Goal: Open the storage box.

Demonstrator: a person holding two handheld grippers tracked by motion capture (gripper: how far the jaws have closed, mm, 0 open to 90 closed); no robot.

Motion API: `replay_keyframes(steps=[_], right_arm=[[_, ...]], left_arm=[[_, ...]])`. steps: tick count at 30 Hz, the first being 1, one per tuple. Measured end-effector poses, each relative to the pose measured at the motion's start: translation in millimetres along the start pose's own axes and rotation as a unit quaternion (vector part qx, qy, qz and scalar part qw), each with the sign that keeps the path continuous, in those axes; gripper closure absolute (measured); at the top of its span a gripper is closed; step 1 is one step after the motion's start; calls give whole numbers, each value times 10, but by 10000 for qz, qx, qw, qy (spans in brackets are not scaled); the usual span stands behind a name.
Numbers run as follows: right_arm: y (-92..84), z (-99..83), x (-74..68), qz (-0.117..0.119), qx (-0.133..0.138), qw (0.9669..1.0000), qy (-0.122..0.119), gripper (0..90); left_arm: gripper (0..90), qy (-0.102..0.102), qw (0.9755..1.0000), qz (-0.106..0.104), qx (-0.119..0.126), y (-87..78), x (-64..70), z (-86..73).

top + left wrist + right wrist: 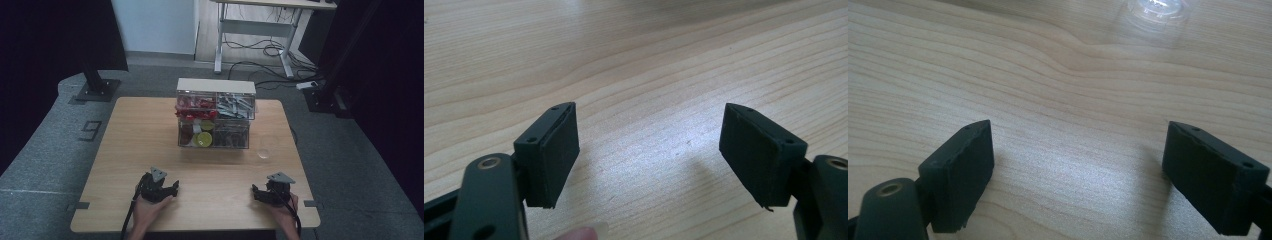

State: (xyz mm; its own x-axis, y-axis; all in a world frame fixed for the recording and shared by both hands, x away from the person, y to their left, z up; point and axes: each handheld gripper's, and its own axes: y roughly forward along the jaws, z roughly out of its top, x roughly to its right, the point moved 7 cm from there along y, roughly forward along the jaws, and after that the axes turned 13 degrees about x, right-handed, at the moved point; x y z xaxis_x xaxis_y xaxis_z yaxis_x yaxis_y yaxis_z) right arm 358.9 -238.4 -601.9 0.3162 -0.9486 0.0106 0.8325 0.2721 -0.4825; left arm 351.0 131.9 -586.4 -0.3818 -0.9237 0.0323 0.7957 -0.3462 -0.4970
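Note:
My left gripper [161, 189] rests low over the wooden table [130, 150] near its front edge, left of centre. In the left gripper view, the left gripper [649, 117] is open, with bare wood between its black pads [556, 150]. My right gripper [270, 194] sits near the front right of the table. In the right gripper view, the right gripper [1078, 132] is also open and holds nothing. A small clear plastic cup [263, 153] stands ahead of it, and the cup [1159, 10] sits at the top edge of that view.
A clear drawer organiser [215, 114] with a white top stands at the middle back of the table. It holds red pieces, grey parts and yellow-green discs. Dark stands and a white desk frame [255, 30] with cables stand on the floor beyond.

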Motion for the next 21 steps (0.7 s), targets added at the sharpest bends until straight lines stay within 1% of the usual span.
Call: replay_keyframes(steps=[4, 9, 11, 14, 19, 21], right_arm=[[3, -3, 6, 43, -18, 10000, 66, 143], [-2, -1, -7, 71, 2, 10000, 55, 166], [-6, -2, -11, 92, 9, 9999, 39, 172], [-9, -2, -17, 103, 16, 9999, 32, 178], [-9, -3, -20, 130, 12, 9999, 22, 178], [-11, -3, -26, 149, 15, 9999, 18, 185]], left_arm=[[243, -22, 10000, -15, 30, -4, 6, 7], [269, -4, 10000, -47, 19, -4, 16, 6], [279, -41, 10000, -50, 68, -15, 16, 24], [312, -85, 9999, -58, 133, -34, 7, 43], [371, -118, 9998, -43, 145, -56, -19, 43], [408, -133, 9998, -40, 128, -61, -29, 36]])
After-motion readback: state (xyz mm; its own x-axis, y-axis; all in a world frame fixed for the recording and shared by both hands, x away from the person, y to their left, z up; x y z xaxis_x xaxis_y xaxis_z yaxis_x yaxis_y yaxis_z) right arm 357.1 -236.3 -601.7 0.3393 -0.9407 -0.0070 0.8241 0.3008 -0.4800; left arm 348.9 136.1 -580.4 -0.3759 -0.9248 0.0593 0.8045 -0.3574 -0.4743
